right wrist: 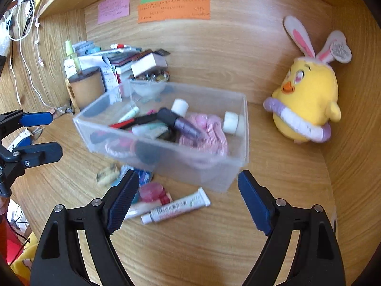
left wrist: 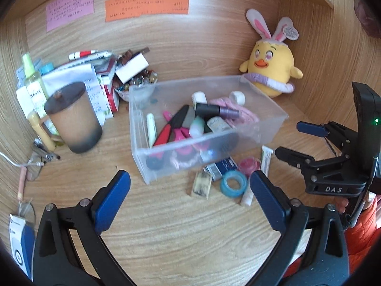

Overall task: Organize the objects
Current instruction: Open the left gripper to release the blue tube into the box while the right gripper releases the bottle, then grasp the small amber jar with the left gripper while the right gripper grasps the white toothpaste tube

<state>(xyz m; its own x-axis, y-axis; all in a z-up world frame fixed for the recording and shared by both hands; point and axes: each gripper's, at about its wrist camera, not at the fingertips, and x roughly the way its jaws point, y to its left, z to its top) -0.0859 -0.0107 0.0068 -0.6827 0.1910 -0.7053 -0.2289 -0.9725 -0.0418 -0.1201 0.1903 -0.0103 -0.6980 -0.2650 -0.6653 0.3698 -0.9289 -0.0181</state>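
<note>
A clear plastic bin stands mid-desk holding a black-and-purple tube, pink cloth, white caps and a red-and-black tool. Loose on the desk in front of it lie a blue tape roll, a worn packet, a blue card, a pink round case and a white tube. My left gripper hangs open over the packet and tape, gripping nothing. Over the white tube my right gripper is open too, just short of the bin's near corner.
A yellow chick plush sits in the back right corner. At the left stand a brown lidded mug, a spray bottle, a pile of books and papers and a bowl of beads. Glasses and a cable lie far left.
</note>
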